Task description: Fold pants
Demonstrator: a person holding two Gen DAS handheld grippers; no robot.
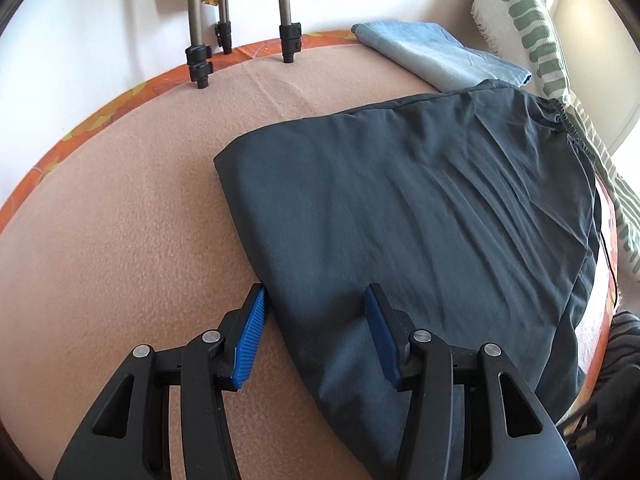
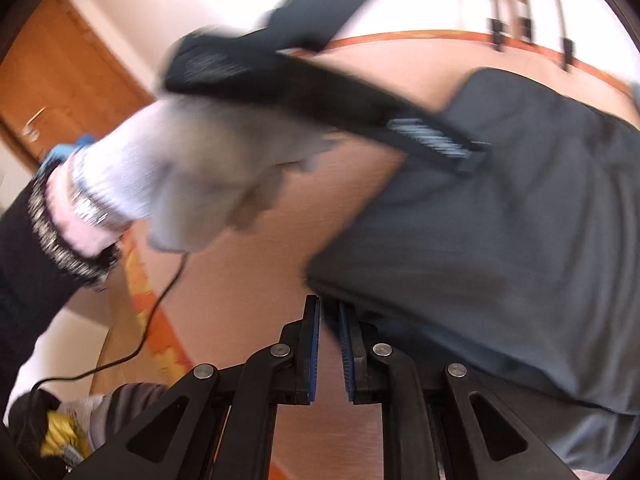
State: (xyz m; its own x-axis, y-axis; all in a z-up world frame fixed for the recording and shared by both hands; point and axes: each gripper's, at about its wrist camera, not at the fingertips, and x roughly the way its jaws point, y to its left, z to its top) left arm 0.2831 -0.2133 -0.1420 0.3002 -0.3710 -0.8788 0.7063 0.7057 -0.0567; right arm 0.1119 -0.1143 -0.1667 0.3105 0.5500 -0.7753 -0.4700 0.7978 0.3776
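Dark grey pants [image 1: 420, 208] lie folded on a pink blanket [image 1: 120, 220], elastic waistband at the far right. My left gripper [image 1: 316, 300] is open, its blue pads astride the pants' near left edge, holding nothing. In the right wrist view the pants [image 2: 500, 220] fill the right side. My right gripper [image 2: 329, 312] is nearly closed at the pants' near corner, with a narrow gap between the pads; no cloth shows between them. The left gripper [image 2: 432, 136], held by a white-gloved hand [image 2: 192, 168], crosses that view, blurred.
Folded light-blue jeans [image 1: 436, 60] lie at the far side. Tripod legs [image 1: 200, 56] stand on the blanket's far edge. A green-patterned pillow [image 1: 532, 40] lines the right. An orange patterned sheet [image 1: 80, 128] borders the blanket. A black cable [image 2: 152, 316] and a wooden door [image 2: 68, 92] are at left.
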